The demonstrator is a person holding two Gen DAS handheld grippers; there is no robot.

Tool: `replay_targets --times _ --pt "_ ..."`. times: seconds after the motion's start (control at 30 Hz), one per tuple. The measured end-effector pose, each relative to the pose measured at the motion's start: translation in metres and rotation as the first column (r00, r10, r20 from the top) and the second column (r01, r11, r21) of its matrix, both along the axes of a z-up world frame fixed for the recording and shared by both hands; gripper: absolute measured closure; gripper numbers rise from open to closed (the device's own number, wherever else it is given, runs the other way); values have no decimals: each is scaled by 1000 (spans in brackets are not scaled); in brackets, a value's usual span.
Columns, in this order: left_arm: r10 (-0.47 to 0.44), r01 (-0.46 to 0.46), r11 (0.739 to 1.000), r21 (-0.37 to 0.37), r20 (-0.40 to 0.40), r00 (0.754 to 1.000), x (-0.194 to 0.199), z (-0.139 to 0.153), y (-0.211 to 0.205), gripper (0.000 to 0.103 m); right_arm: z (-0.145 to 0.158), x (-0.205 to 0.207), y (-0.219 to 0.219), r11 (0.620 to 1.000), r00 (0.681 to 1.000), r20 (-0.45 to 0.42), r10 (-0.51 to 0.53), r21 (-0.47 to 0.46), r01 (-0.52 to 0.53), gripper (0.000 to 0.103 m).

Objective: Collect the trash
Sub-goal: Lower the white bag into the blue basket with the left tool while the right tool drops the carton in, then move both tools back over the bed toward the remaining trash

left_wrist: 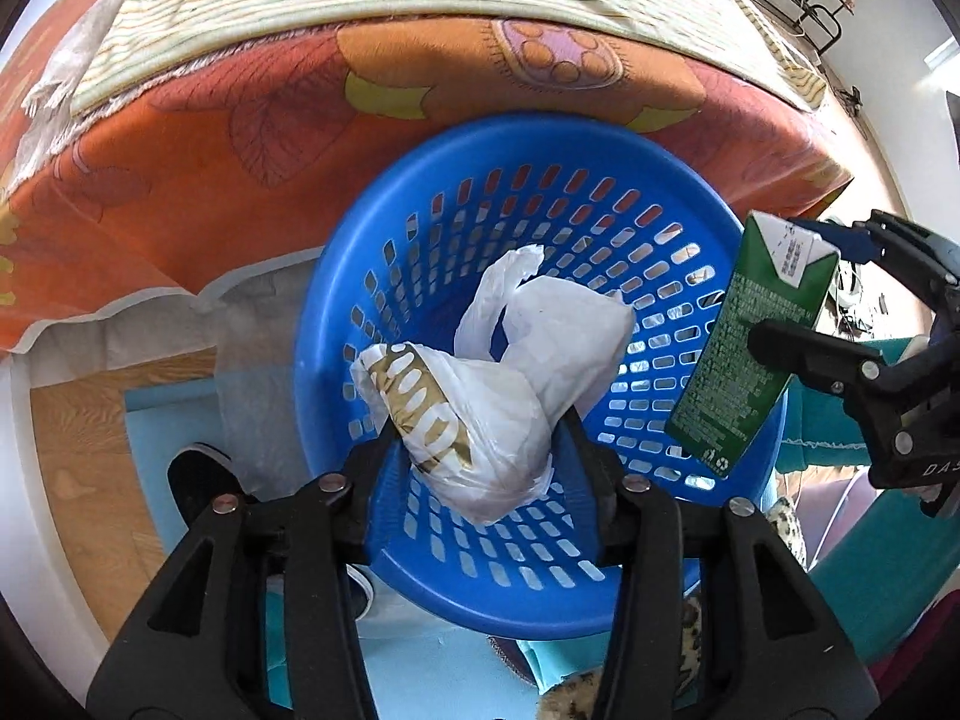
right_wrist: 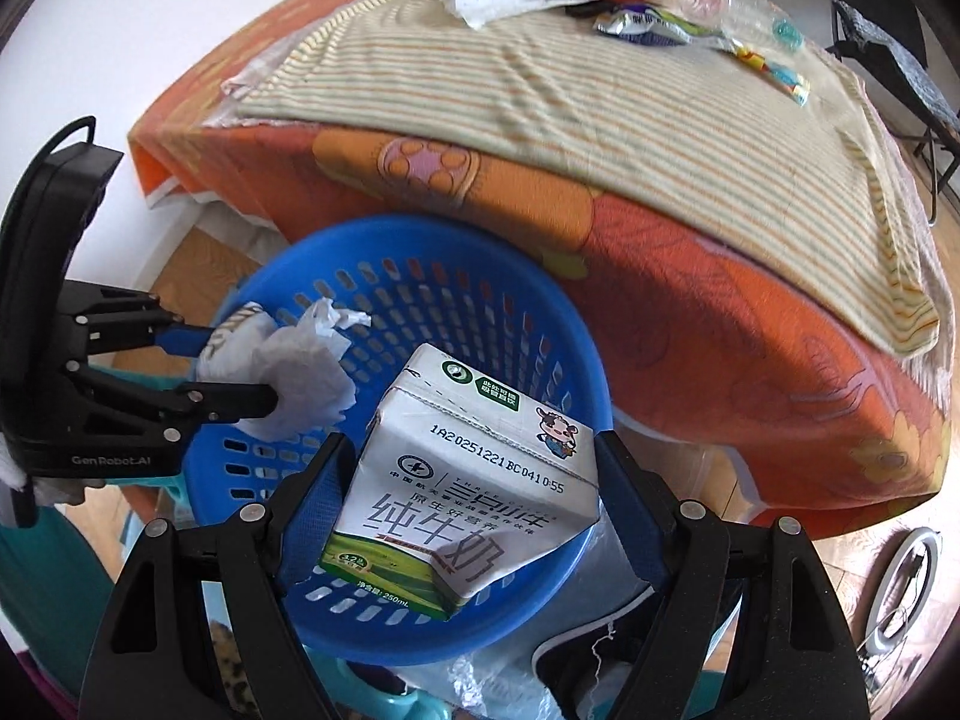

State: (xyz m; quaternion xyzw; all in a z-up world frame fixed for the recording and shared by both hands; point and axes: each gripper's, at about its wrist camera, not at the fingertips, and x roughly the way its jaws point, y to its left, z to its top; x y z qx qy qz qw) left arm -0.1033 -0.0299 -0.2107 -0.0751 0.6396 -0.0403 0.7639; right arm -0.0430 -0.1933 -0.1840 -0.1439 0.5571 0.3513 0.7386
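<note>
Left gripper [left_wrist: 480,456]: clamped on the white plastic bag [left_wrist: 498,390], held above the basket interior
Basket [left_wrist: 420,570]: blue, perforated, beside the bed [left_wrist: 180,180]
Right gripper [right_wrist: 474,510]: set wide, gripping the milk carton [right_wrist: 474,480], held over the basket rim

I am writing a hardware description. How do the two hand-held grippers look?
Both are black, with scissor-like linkage arms joined by silver rivets and blue pads inside the fingers. The left hand-held gripper carries grey "GenRobot.AI" lettering and a black cable loop. The right hand-held gripper shows partial "DAS" lettering.
</note>
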Motion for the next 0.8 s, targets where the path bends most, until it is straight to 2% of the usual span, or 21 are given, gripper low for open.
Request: replay_targets --times 0.13,0.57,0.8 --pt "7 -7 1000 8 -5 1000 -1 -2 4 43 -6 1 2 1000 1000 -31 -3 -2 3 22" --pt "13 -13 1000 4 -21 1000 1 -7 3 42 -11 11 -5 998 995 -73 -62 2 63 22" --pt "6 -6 1000 5 -1 1000 3 -2 0 42 -4 17 -10 995 994 -61 -92 21 93 22"
